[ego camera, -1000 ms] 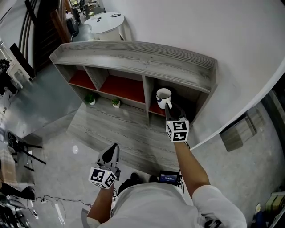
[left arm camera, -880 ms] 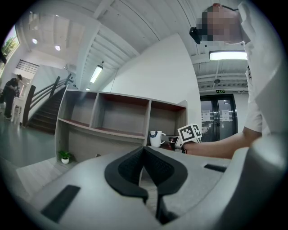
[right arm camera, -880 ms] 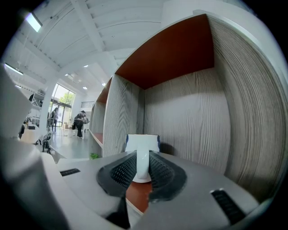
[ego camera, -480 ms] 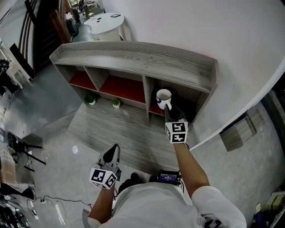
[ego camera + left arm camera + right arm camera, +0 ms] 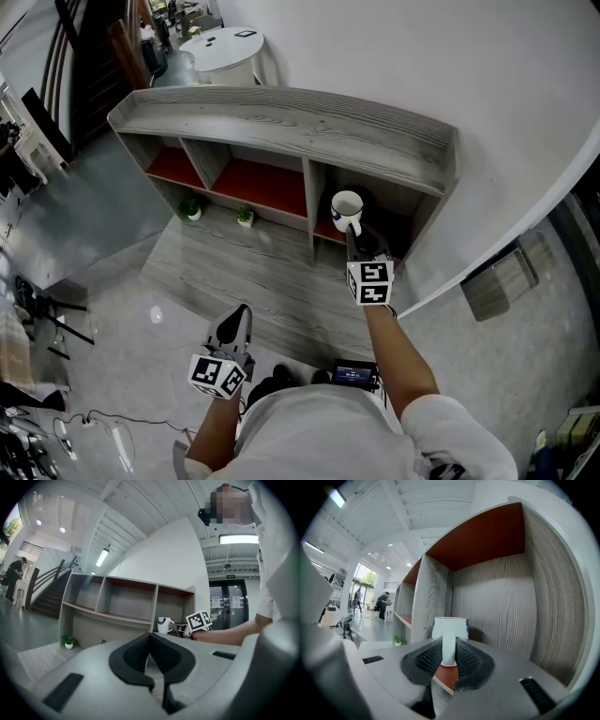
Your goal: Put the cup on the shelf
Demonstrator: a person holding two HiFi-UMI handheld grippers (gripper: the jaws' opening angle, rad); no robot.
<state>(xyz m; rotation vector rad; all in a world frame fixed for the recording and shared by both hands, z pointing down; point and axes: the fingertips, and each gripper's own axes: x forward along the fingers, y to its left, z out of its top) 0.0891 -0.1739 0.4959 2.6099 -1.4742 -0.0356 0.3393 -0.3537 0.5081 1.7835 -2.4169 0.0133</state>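
Observation:
A white cup with a blue mark stands upright in the rightmost compartment of the grey wooden shelf. My right gripper reaches into that compartment and is shut on the cup's handle. In the right gripper view the handle sits between the jaws of the right gripper, and the cup seems to rest on the red shelf board. My left gripper hangs low and left, shut and empty. The left gripper view shows the left gripper, the cup and the shelf.
Two small potted plants stand on the shelf's bottom level. A white round table is behind the shelf, a white wall to the right. Chairs and cables lie at the left on the grey floor.
The right gripper and the cup have hardly shifted; the grip on the handle is the same. The left gripper has stayed in place.

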